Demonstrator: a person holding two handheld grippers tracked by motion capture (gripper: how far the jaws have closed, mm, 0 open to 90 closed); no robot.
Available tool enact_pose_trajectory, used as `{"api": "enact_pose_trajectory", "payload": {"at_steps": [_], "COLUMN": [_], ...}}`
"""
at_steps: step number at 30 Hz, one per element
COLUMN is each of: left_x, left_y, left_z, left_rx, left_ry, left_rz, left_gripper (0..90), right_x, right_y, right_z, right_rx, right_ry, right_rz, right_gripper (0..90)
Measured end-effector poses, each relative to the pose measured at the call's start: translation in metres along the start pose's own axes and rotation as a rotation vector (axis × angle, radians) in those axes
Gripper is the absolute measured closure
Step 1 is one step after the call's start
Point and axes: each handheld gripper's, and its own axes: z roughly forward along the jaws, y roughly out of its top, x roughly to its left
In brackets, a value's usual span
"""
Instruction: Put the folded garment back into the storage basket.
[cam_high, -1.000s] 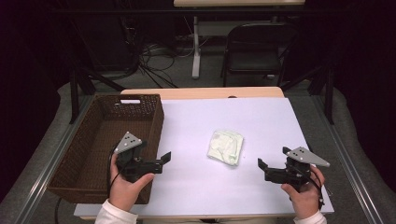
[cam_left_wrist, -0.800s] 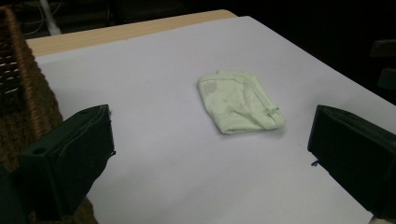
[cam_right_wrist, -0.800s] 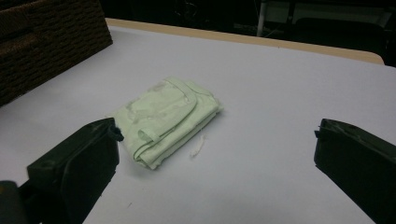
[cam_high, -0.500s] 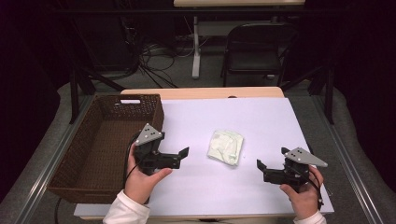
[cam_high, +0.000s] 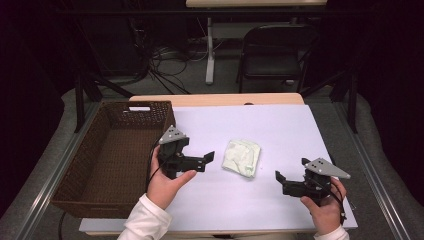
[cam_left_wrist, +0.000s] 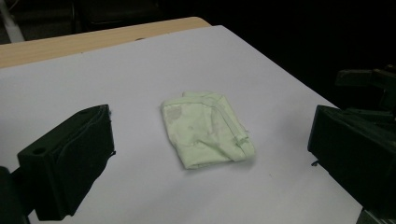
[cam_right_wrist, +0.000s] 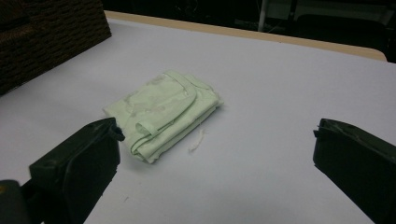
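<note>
While your left gripper (cam_high: 207, 159) hangs released just left of the folded pale-green cloth (cam_high: 242, 157), its jaws wide apart and empty, your right gripper (cam_high: 281, 179) waits near the cloth's right side, equally spread and holding nothing; the cloth lies flat mid-table on the white sheet (cam_high: 280, 125), apart from the wicker basket (cam_high: 107, 165)

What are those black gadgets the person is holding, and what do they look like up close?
Each hand holds a black two-jaw tool: the left gripper and the right gripper. The jaws are chunky, blocky and matte black. Each carries a grey three-cornered plate with small dots on top, and a thin black cable trails from it. The person wears white sleeves.
</note>
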Motion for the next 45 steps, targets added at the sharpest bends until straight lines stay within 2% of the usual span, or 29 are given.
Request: {"api": "enact_pose_trajectory", "payload": {"at_steps": [4, 6, 9, 15, 23, 38, 41, 45], "left_x": [0.003, 0.004, 0.005, 0.004, 0.006, 0.016, 0.017, 0.019], "left_y": [0.003, 0.005, 0.008, 0.015, 0.024, 0.027, 0.027, 0.028], "left_z": [0.007, 0.011, 0.017, 0.030, 0.042, 0.068, 0.072, 0.077], "left_rx": [0.007, 0.009, 0.013, 0.036, 0.057, 0.112, 0.125, 0.137], "left_ry": [-0.011, -0.030, -0.028, -0.014, -0.038, -0.033, -0.042, -0.030], "left_rz": [-0.003, -0.020, -0.026, -0.040, -0.053, -0.089, -0.113, -0.108], "left_gripper": [0.6, 0.6, 0.6, 0.6, 0.6, 1.3, 2.9, 2.9], "right_x": [-0.002, -0.003, -0.003, -0.003, -0.005, -0.009, -0.009, -0.009], "right_y": [-0.001, -0.001, -0.001, -0.001, -0.002, -0.003, -0.003, -0.003], "right_z": [0.001, 0.000, 0.001, 0.000, 0.001, 0.002, 0.002, 0.003], "right_rx": [0.004, 0.004, -0.010, 0.005, 0.012, 0.019, 0.021, 0.018], "right_ry": [-0.005, -0.007, -0.017, -0.008, -0.005, -0.014, -0.015, -0.016], "right_rz": [-0.008, -0.005, 0.001, -0.006, 0.013, 0.019, 0.020, 0.020], "right_gripper": [0.7, 0.8, 0.9, 0.9, 1.7, 2.0, 2.0, 2.0]}}
